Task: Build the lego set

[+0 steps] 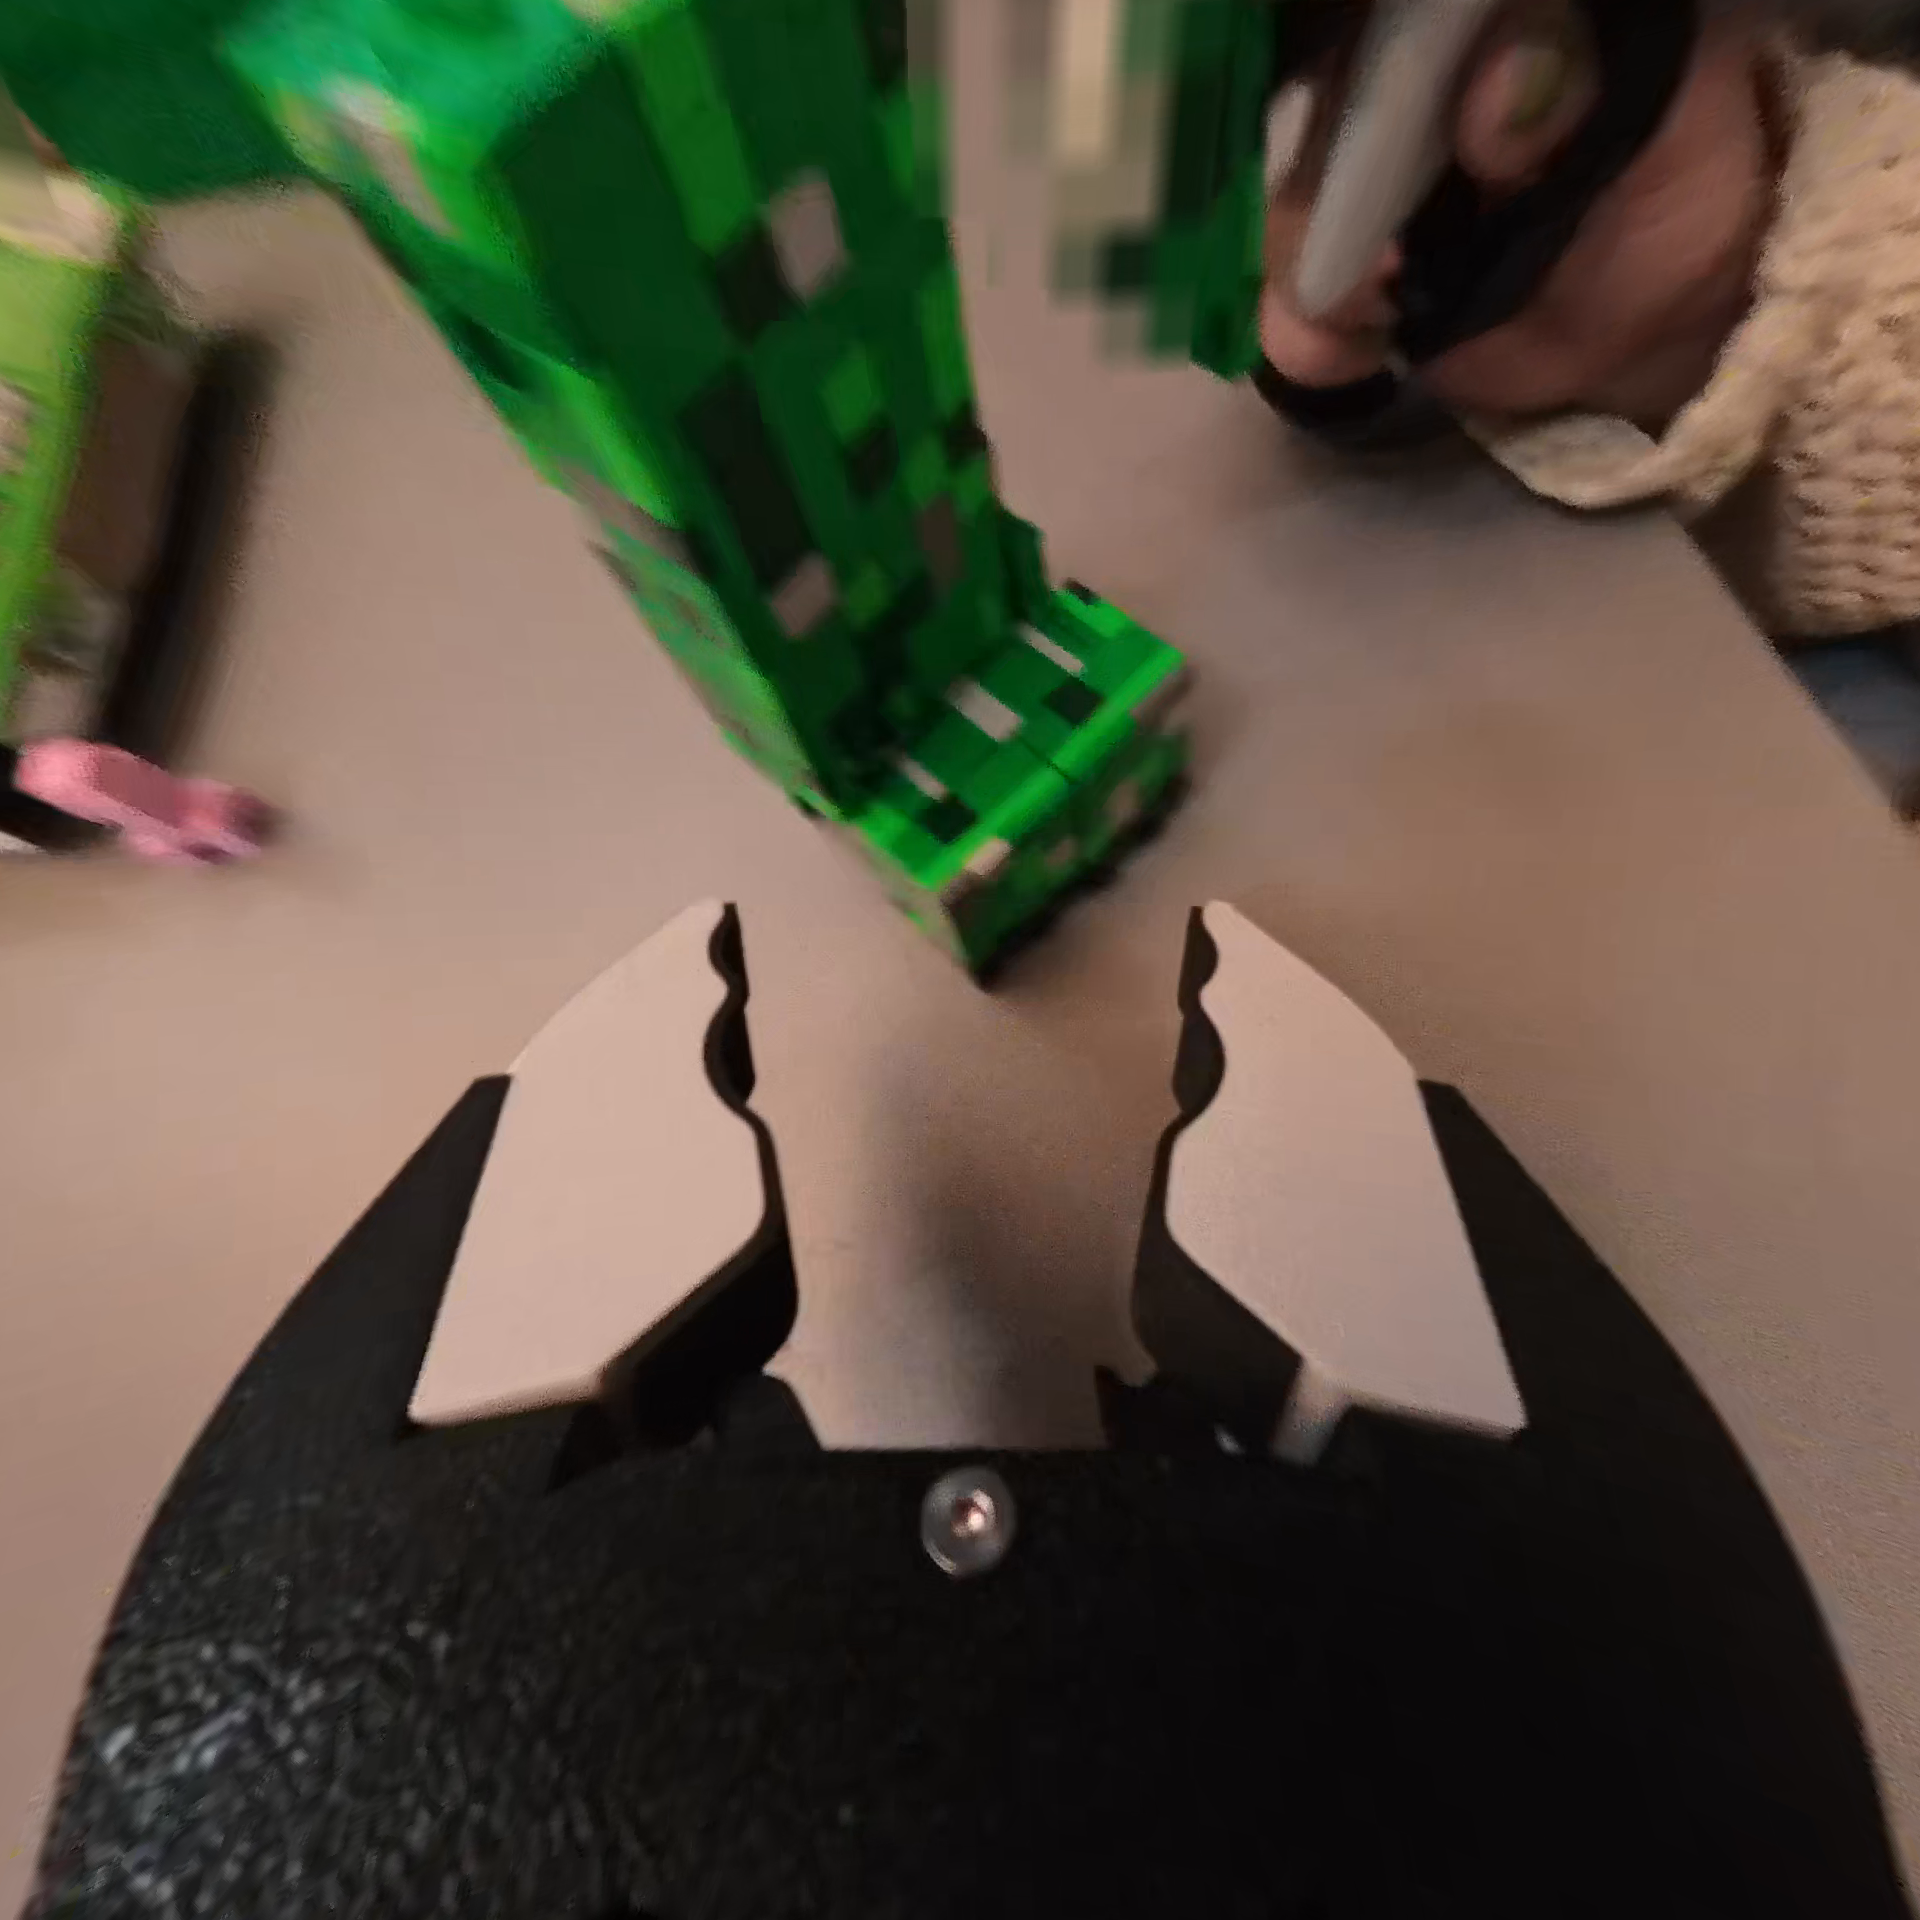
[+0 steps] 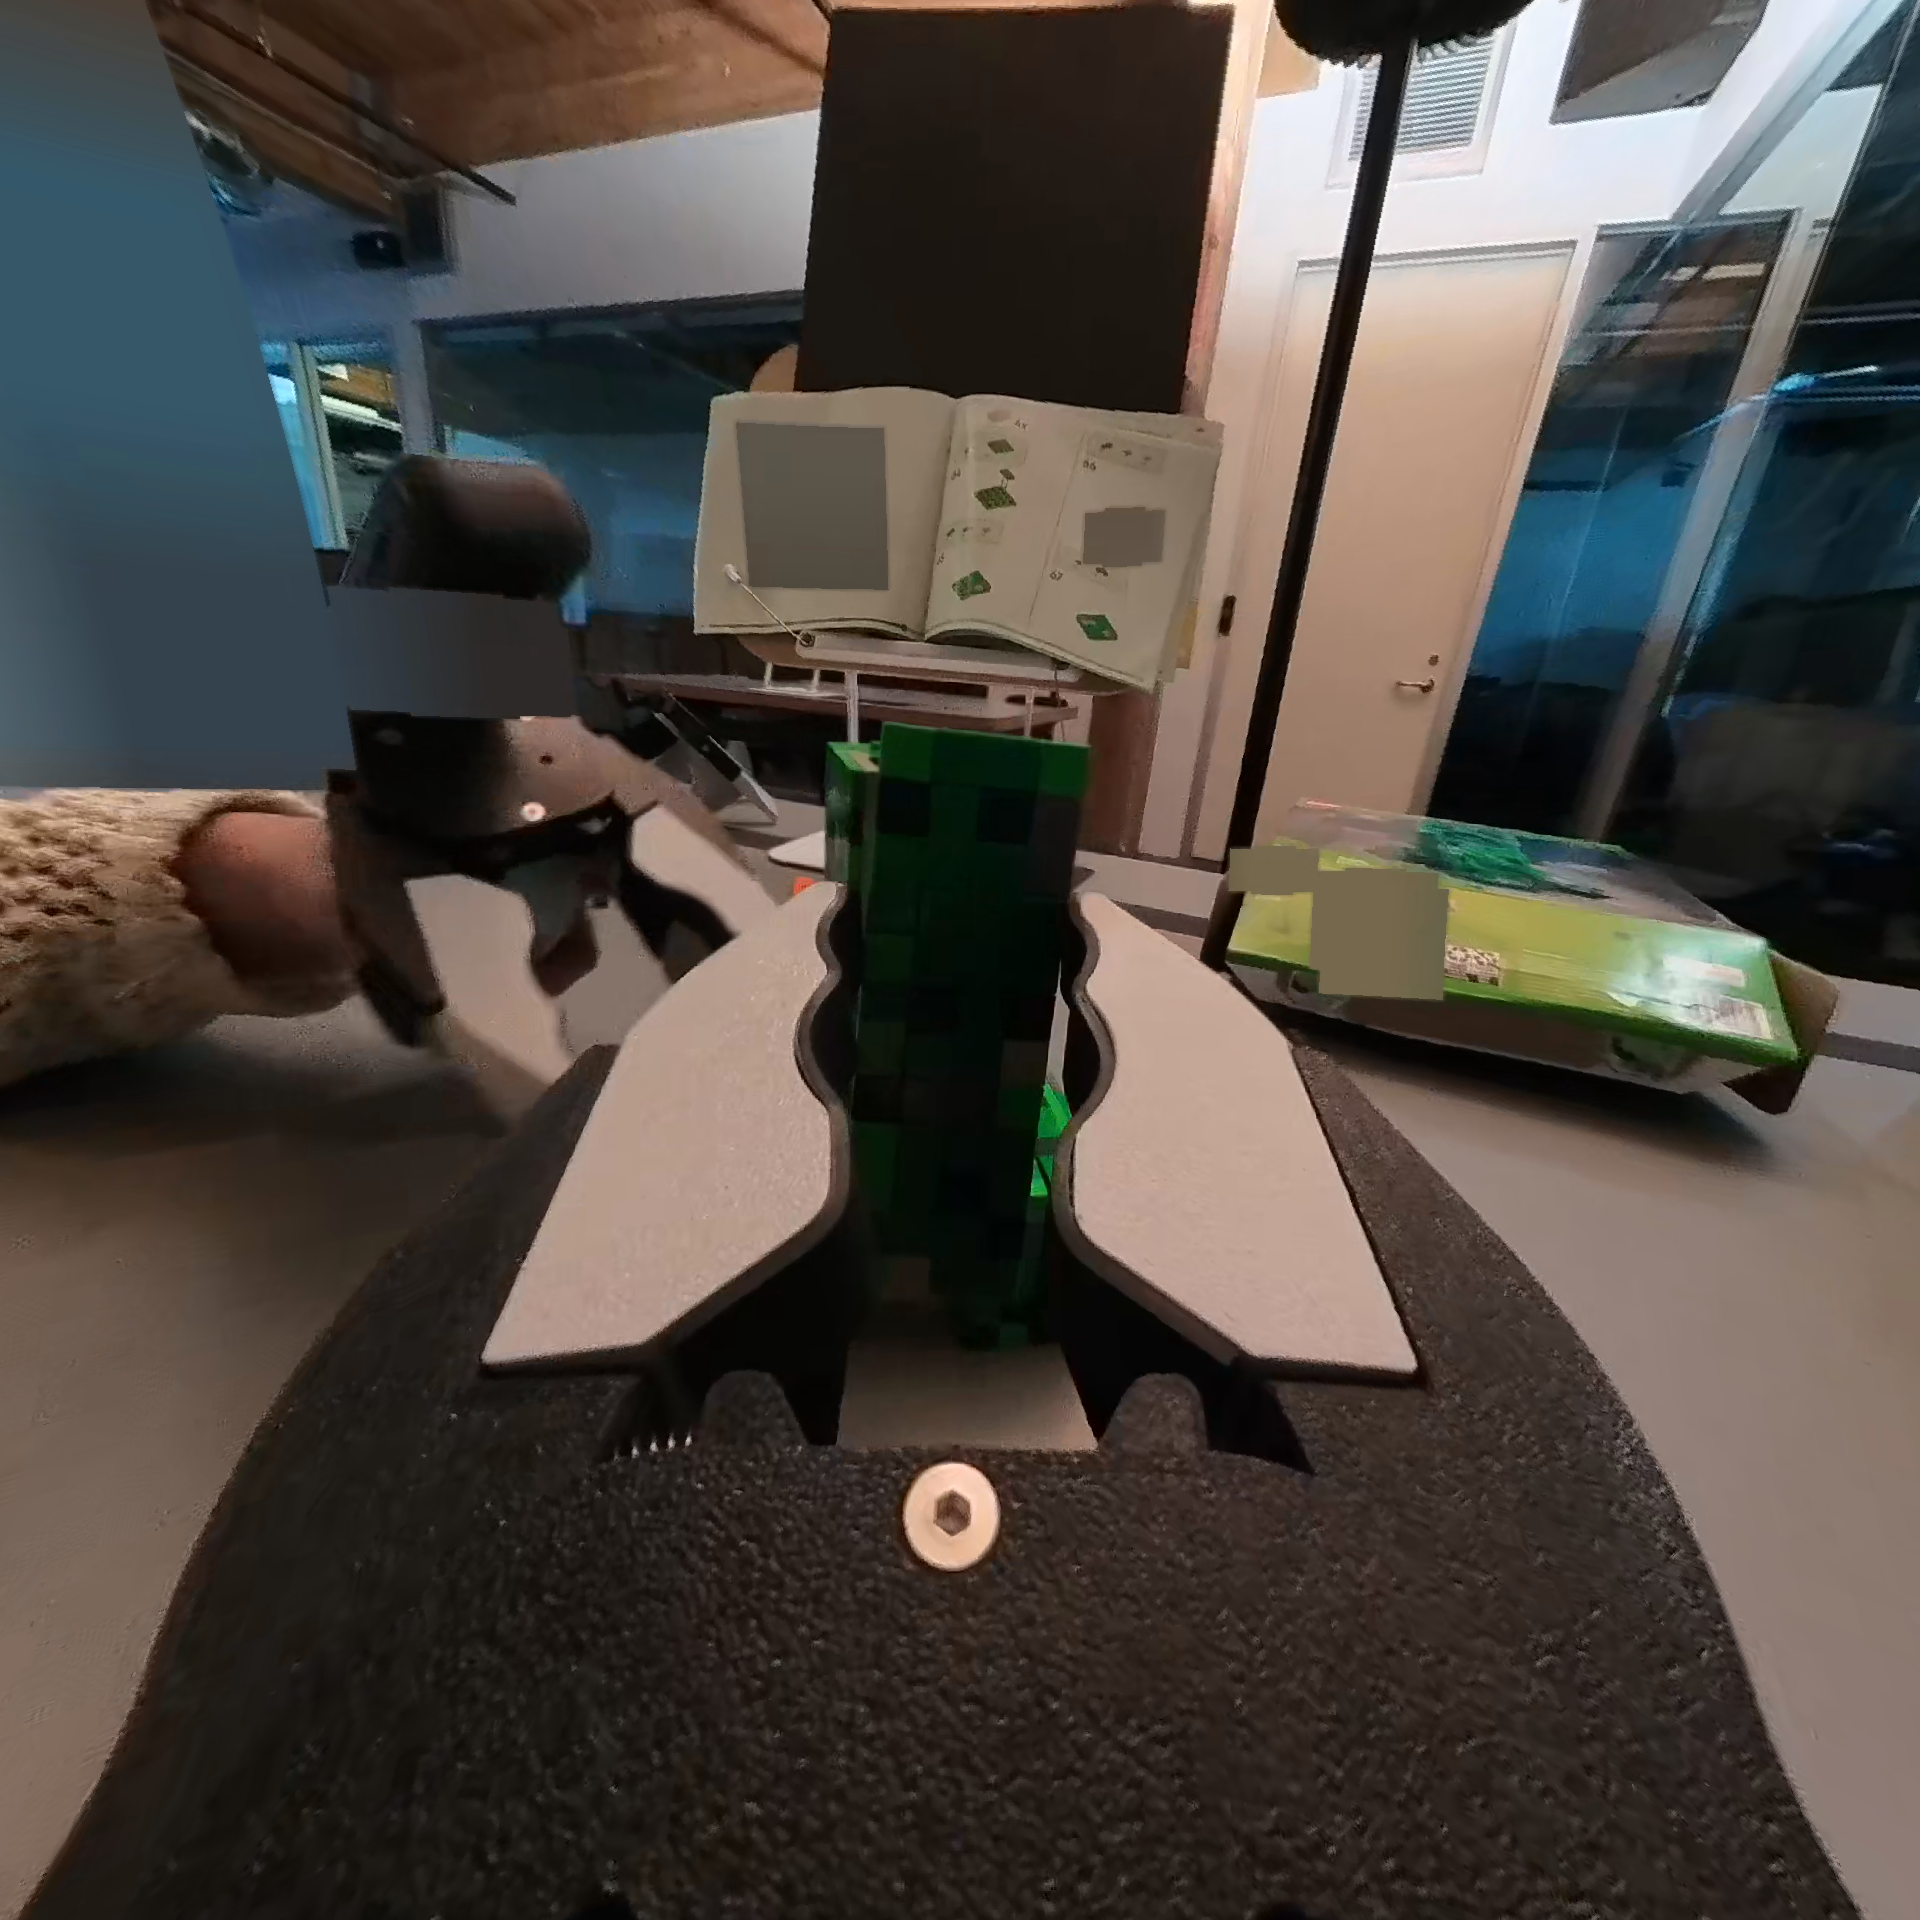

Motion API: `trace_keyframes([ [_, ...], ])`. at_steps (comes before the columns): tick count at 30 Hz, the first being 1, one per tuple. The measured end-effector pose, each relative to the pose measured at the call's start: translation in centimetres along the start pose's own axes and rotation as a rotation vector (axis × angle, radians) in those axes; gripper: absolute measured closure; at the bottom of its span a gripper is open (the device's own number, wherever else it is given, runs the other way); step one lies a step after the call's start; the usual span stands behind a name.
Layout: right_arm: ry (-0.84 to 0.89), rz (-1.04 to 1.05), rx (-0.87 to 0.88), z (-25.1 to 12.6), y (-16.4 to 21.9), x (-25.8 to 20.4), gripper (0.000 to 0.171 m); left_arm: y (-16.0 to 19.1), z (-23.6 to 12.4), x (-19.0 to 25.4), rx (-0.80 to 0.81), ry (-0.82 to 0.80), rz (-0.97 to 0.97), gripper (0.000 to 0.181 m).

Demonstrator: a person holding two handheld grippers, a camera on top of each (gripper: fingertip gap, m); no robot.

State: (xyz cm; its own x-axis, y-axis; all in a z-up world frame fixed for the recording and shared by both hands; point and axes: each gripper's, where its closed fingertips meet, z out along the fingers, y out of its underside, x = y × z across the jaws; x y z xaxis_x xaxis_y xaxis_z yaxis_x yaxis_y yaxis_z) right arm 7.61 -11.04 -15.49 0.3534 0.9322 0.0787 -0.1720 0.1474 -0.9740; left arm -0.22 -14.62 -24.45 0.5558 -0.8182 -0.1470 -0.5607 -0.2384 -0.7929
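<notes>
Black textured gripper (image 2: 956,1039) body, grey wavy-edged fingers (image 2: 686,1143), silver hex screw, cream knit sleeve (image 2: 94,914).

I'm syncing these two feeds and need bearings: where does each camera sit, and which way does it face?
Left wrist view: on the left gripper, open, angled down at the table and the green model's feet; a hand and sleeve show at upper right.
Right wrist view: on the right gripper, level, fingers either side of the model, facing the booklet and box; the left gripper shows at left.
Shared: model, table, box.
</notes>
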Motion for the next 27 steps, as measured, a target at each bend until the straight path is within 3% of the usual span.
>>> trace_keyframes([
  [1, 0.005, 0.016, -0.004, -0.1, 0.2, 0.2, 0.134, -0.8, -0.2, -1.2, 0.057, -0.034, 0.036, 0.105],
  [3, -0.003, 0.038, -0.006, -0.1, 0.3, 0.2, 0.134, -2.5, -0.5, -2.7, 0.181, -0.041, 0.095, 0.11],
  [10, -0.069, 0.089, 0.0, 0.1, 0.5, -0.5, 0.135, -6.2, -0.7, -2.0, 0.437, 0.28, 0.251, 0.111],
  [16, -0.074, 0.131, 0.0, 0.3, 0.7, -0.1, 0.134, -7.0, 0.0, -2.6, 0.454, 0.412, 0.291, 0.124],
  [22, -0.073, 0.1, -0.003, 0.4, 0.7, -0.4, 0.134, -6.8, 0.1, -2.5, 0.442, 0.489, 0.295, 0.123],
  [24, -0.074, 0.099, -0.011, 0.5, 0.8, -0.4, 0.134, -6.0, 0.4, -2.3, 0.394, 0.534, 0.269, 0.118],
  [27, -0.07, 0.104, -0.01, 0.4, 0.8, -0.3, 0.135, -3.7, 1.6, -2.1, 0.294, 0.564, 0.229, 0.093],
])
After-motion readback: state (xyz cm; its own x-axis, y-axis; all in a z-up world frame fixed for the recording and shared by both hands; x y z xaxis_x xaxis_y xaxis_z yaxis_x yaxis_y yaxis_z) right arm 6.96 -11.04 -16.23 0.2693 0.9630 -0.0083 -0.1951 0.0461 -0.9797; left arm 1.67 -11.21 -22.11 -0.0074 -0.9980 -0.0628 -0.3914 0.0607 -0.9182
